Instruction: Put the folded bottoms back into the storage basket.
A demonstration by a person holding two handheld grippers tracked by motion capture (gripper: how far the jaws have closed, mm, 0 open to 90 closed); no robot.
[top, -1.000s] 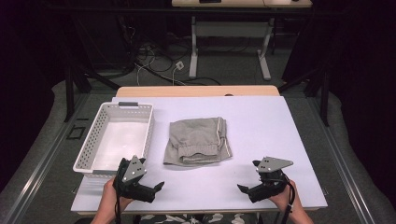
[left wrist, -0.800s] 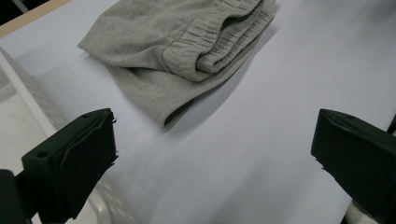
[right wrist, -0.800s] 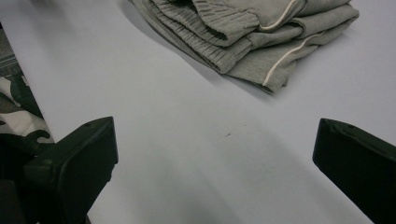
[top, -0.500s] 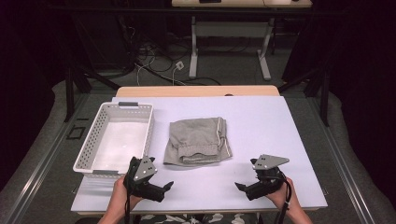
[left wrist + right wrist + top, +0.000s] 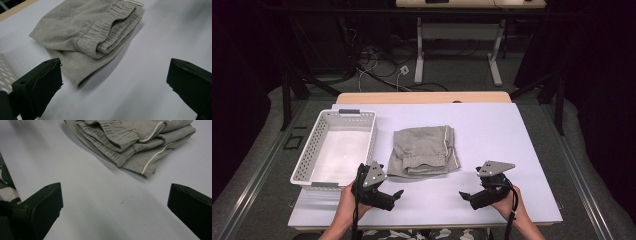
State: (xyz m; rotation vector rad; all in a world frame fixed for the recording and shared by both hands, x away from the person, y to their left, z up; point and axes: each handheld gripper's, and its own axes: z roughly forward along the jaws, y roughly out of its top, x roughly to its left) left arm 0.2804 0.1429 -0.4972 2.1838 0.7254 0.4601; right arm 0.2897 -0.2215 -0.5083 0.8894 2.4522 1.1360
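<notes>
The jaws of the left gripper [image 5: 396, 195] and the right gripper [image 5: 464, 196] are spread wide, nothing held between them, both low over the near part of the pale lilac table top [image 5: 512, 150]. The folded grey sweat shorts with ribbed waistband and white piping [image 5: 424, 151] are seen just beyond, between the two, beside the white perforated plastic basket [image 5: 314, 172]. If only the upper layer is pinched, the fold is likely to be pulled open; the loose waistband may be dragged.
</notes>
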